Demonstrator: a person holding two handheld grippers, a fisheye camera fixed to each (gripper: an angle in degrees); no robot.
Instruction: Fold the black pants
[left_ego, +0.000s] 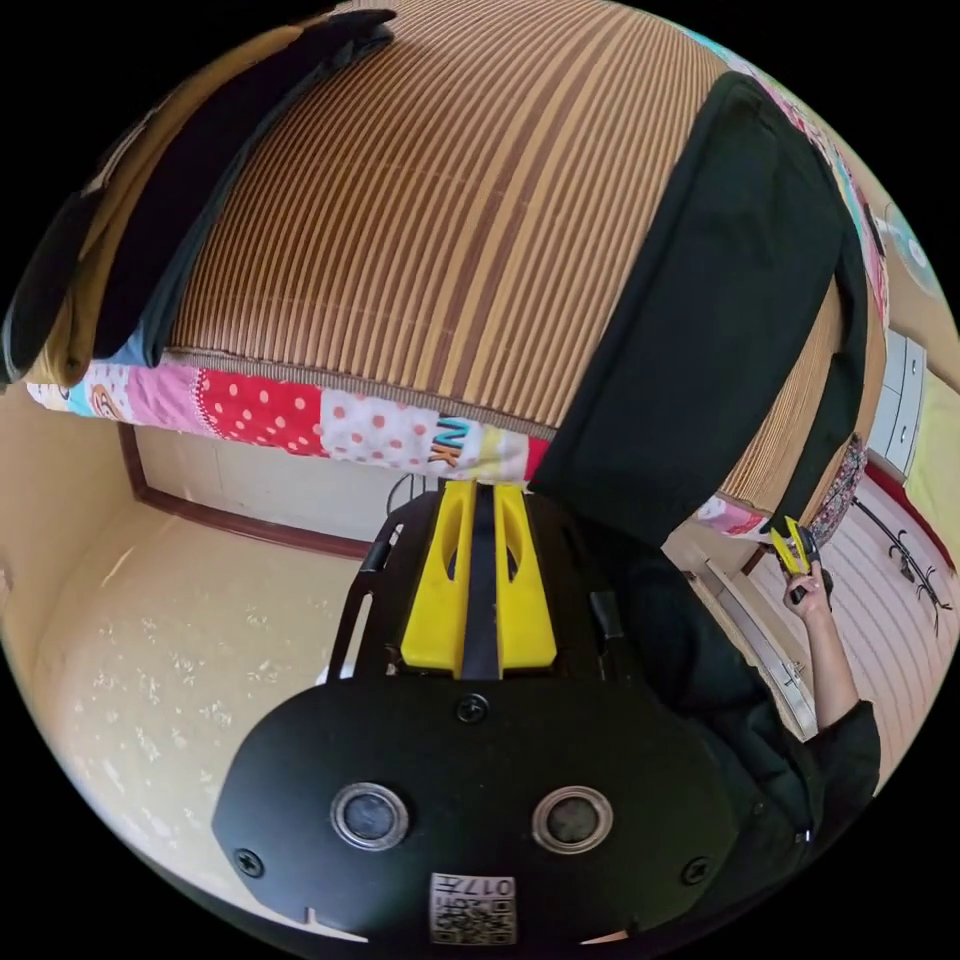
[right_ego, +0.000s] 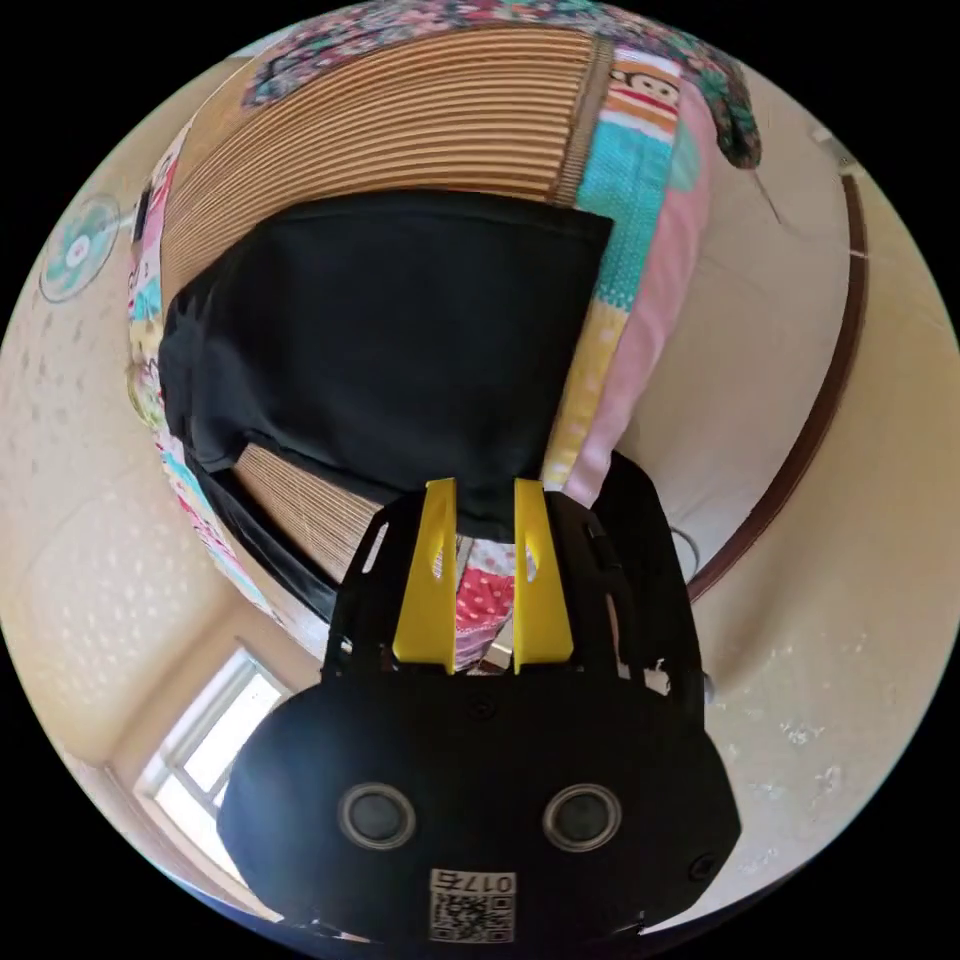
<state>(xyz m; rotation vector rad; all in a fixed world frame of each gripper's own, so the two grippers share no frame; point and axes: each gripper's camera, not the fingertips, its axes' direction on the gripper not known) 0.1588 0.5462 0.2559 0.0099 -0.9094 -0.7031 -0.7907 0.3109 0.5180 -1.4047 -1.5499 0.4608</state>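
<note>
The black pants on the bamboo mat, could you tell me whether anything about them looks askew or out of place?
Yes: the black pants hang past the bamboo mat edge near the right gripper, and a strip trails down one side.

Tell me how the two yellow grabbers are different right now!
The left gripper has its fingers closed, with a thin dark strip between them. The right gripper has its fingers spread apart with a gap. The left one's tips sit beside the pants, at the mat edge; the right one's tips are at the pants' edge. Both have yellow fingers on black bodies.
</note>
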